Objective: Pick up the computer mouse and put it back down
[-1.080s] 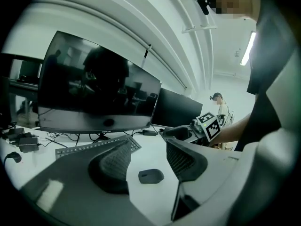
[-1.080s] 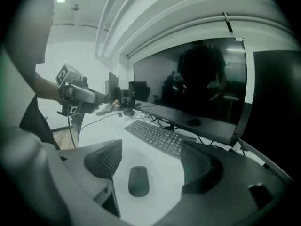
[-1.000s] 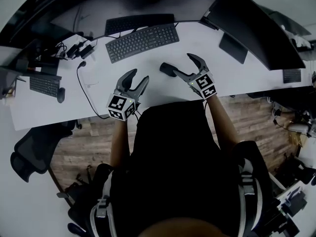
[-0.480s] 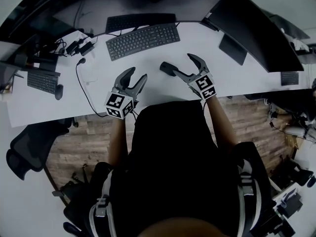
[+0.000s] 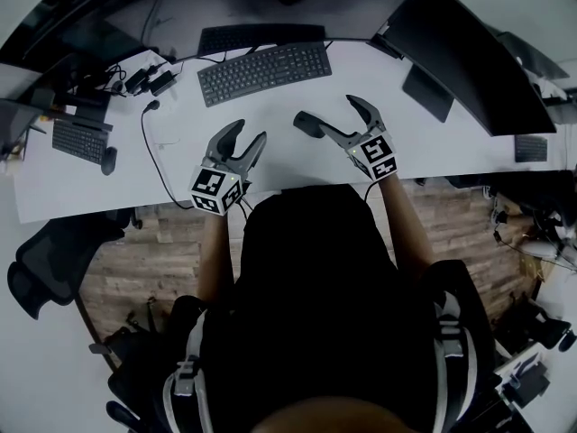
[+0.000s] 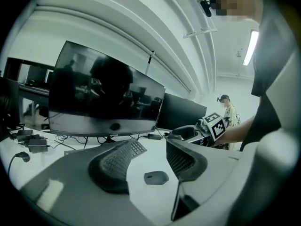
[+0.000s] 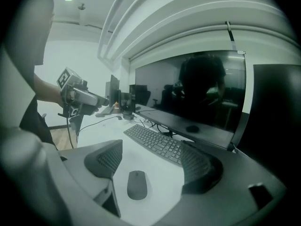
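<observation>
Over the white desk [image 5: 433, 138], the right gripper [image 7: 153, 159] hangs with its jaws spread wide. The computer mouse [image 7: 137, 185] lies flat on the desktop in the gap between them, and neither pad touches it. Off to the side, the left gripper [image 5: 250, 132] hovers, jaws apart and empty. Beyond the mouse sits a black keyboard [image 5: 263, 72].
</observation>
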### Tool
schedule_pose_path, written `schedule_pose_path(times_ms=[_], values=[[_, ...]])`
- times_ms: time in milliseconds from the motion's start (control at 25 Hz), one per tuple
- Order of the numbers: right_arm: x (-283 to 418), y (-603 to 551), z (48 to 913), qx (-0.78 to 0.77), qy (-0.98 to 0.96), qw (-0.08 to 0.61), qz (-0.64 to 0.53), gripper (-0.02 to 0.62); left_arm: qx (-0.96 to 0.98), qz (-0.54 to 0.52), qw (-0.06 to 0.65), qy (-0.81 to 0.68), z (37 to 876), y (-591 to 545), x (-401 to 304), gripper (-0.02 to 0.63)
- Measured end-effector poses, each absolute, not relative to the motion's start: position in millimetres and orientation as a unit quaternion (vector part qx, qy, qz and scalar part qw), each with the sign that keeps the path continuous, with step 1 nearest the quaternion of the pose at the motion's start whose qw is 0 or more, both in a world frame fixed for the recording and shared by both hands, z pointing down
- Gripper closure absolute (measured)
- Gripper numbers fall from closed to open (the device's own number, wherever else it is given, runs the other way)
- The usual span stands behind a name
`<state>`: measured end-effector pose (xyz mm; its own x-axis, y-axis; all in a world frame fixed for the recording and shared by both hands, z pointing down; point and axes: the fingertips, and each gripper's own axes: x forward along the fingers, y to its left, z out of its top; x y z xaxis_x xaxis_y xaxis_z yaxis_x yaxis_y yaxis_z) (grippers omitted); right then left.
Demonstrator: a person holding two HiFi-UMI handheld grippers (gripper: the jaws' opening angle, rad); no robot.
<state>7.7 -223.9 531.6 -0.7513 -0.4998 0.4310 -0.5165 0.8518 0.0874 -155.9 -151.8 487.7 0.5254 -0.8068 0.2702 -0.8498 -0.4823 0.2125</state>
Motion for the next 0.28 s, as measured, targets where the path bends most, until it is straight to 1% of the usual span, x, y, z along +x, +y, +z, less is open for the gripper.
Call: schedule_pose_path(times_ms=[280], values=[[12,-208,532,0.262,-0.939,0.223,0.016,0.209,0.85,0.068,0.158,-0.498,485,-131,-154,0.383]])
